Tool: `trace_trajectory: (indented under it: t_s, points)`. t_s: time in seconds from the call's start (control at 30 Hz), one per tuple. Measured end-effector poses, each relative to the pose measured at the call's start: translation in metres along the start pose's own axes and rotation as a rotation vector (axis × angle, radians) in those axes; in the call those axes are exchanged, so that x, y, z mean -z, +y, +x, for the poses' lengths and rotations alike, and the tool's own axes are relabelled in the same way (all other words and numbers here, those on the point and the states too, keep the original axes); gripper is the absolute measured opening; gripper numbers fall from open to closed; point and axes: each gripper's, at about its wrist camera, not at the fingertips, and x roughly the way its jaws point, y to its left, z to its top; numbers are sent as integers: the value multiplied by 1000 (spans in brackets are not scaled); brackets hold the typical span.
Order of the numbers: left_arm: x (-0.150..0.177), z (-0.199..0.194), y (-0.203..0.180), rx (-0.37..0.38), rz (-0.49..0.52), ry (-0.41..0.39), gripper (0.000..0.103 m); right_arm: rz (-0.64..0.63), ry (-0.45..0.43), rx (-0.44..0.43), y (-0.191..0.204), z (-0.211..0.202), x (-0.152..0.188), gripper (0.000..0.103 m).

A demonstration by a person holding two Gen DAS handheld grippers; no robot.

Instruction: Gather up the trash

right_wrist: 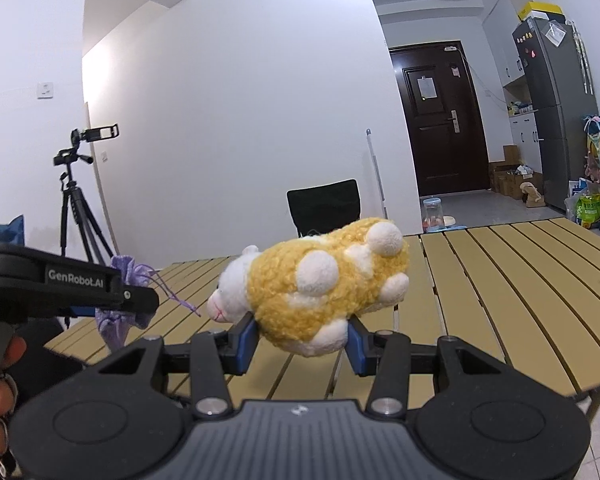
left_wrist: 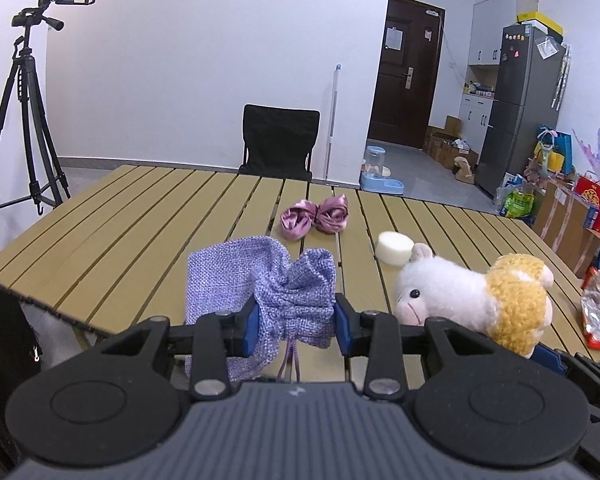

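Observation:
My left gripper [left_wrist: 296, 326] is shut on the gathered neck of a lilac drawstring pouch [left_wrist: 260, 280], which hangs above the near edge of the slatted wooden table [left_wrist: 120, 216]. In the right wrist view the same pouch [right_wrist: 120, 320] shows at the left behind the left gripper's black arm. My right gripper [right_wrist: 300, 340] is shut on a yellow and white plush sheep [right_wrist: 320, 284], lifted over the table [right_wrist: 520, 280]. The sheep [left_wrist: 476, 300] also shows at the right of the left wrist view.
On the table lie a pink satin bow [left_wrist: 314, 216], a white foam puck [left_wrist: 394, 246] and a red and silver snack wrapper [left_wrist: 598, 316]. A black chair [left_wrist: 280, 142] stands behind the table, a camera tripod [left_wrist: 24, 120] at left. Boxes and bags crowd the floor by the fridge [left_wrist: 520, 108].

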Motion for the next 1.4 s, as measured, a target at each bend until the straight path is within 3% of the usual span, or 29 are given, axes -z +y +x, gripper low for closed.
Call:
trace_trajectory:
  t_s: [0.5,1.4]
  points:
    - [70,-68,9,25,4,43,37,-45,59,-3,27,-80,44,44]
    - [168,-57,32,-26,15,234,37,-57,264,26,24,-104,138,44]
